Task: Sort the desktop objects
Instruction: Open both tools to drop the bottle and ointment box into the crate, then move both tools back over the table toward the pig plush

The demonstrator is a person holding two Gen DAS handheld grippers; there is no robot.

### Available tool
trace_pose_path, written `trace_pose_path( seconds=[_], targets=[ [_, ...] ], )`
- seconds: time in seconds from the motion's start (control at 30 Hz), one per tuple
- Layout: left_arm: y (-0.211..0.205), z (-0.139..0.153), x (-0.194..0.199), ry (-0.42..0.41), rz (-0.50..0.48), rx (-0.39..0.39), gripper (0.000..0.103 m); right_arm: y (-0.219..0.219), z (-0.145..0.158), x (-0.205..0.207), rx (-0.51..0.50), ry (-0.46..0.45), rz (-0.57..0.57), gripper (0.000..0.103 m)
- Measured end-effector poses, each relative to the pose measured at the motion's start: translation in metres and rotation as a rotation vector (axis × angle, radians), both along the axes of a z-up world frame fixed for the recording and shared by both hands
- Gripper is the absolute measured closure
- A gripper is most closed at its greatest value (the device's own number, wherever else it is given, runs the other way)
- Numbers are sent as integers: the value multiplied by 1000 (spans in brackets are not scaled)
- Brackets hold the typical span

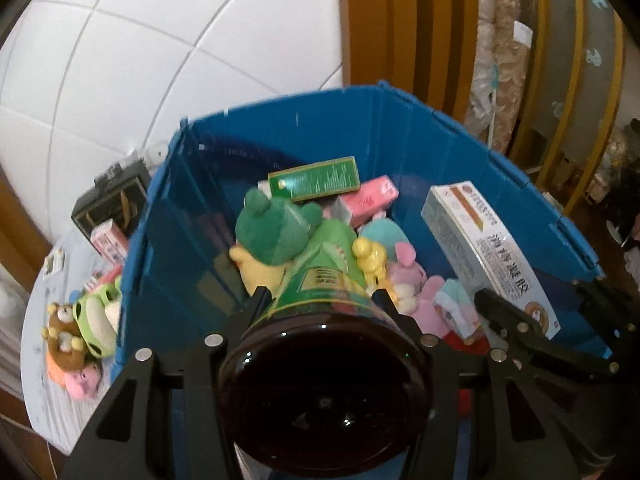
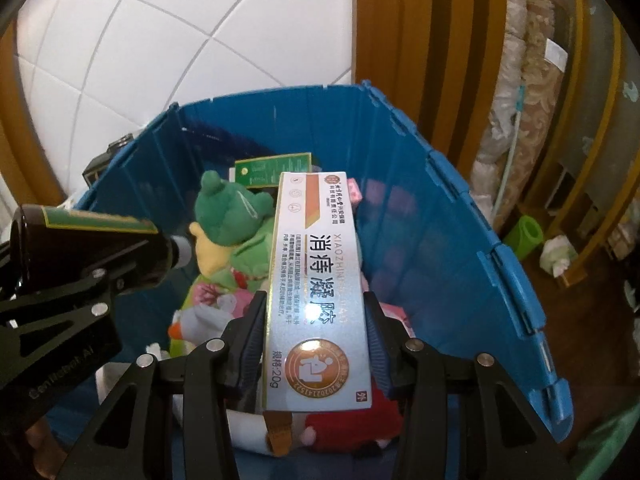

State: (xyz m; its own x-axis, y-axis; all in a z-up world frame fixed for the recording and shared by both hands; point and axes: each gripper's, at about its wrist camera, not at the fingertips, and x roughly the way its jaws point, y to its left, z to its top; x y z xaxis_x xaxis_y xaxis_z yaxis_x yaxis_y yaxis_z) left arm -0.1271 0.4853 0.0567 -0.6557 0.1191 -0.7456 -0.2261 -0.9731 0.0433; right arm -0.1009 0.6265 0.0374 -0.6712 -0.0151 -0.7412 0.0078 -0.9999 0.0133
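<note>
Drop-off is the step in hand: left gripper [image 1: 320, 300] pinches a dark glass bottle [image 1: 324, 384], right gripper [image 2: 316, 320] pinches a white ointment box [image 2: 316, 288], both above the blue bin [image 2: 440, 208]. Next, each likely needs lowering over the plush toys [image 1: 280, 232] before its jaws spread.

A large blue plastic bin [image 1: 400, 140] holds a heap of plush toys, with a green frog plush [image 1: 276, 228] at the centre. Behind the frog, at twelve o'clock, a flat green carton [image 1: 314, 179] lies on the pile, and a pink carton [image 1: 366, 200] lies just beside it at two o'clock. Outside the bin, at nine o'clock, a small brown bear plush [image 1: 64, 332] lies on a pale tabletop [image 1: 44, 392]. Over the bin, a dark brown glass bottle [image 2: 96, 248] sits left of a long white cardboard box [image 2: 316, 280].
</note>
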Motion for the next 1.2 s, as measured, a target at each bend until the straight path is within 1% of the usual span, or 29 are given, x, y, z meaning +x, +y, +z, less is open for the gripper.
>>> trace_pose_path(
  seconds=[0.03,0.07,0.1,0.13,0.2,0.27,0.3,0.33,0.37,0.4,0.43,0.47,0.5,0.53,0.83,0.97,1.03,1.1,1.2],
  targets=[
    [0,-2,0,-1,7,0,43,1,-1,-1,3,-3,4,58],
    [0,-1,1,6,14,-5,31,1,-2,-1,7,-5,6,58],
    [1,0,4,19,18,-11,27,2,-4,-2,16,-8,4,58],
    [1,1,6,30,17,-10,26,3,-4,-4,23,-11,3,58],
    [0,4,10,34,13,3,26,4,-7,-4,30,-14,1,57],
    [-1,7,13,40,13,9,26,4,-8,-3,38,-18,-7,54],
    [-2,8,15,47,14,12,26,4,-8,-1,45,-17,-12,45],
    [-3,9,18,57,15,14,26,4,-8,0,52,-13,-17,33],
    [-5,11,23,70,18,16,26,4,-6,3,57,-5,-20,28],
    [-7,13,26,81,20,21,25,4,-5,5,61,1,-22,19],
    [-8,15,30,89,21,26,25,4,-2,9,63,11,-21,12],
    [-12,18,34,103,21,38,25,3,0,13,64,21,-21,9],
    [-14,20,38,114,24,49,25,3,3,15,64,28,-20,2],
    [-17,22,42,126,25,56,25,3,6,20,63,45,-20,0],
    [-37,33,67,208,32,64,23,-16,24,48,45,102,-6,0],
    [-52,35,75,227,53,92,23,-29,29,58,32,123,16,0],
    [-62,38,80,240,61,103,23,-36,31,61,20,134,32,0],
    [-72,42,86,265,79,95,23,-45,35,65,1,149,50,0],
    [-99,47,96,301,107,106,23,-62,40,67,-19,171,74,0]
  ],
)
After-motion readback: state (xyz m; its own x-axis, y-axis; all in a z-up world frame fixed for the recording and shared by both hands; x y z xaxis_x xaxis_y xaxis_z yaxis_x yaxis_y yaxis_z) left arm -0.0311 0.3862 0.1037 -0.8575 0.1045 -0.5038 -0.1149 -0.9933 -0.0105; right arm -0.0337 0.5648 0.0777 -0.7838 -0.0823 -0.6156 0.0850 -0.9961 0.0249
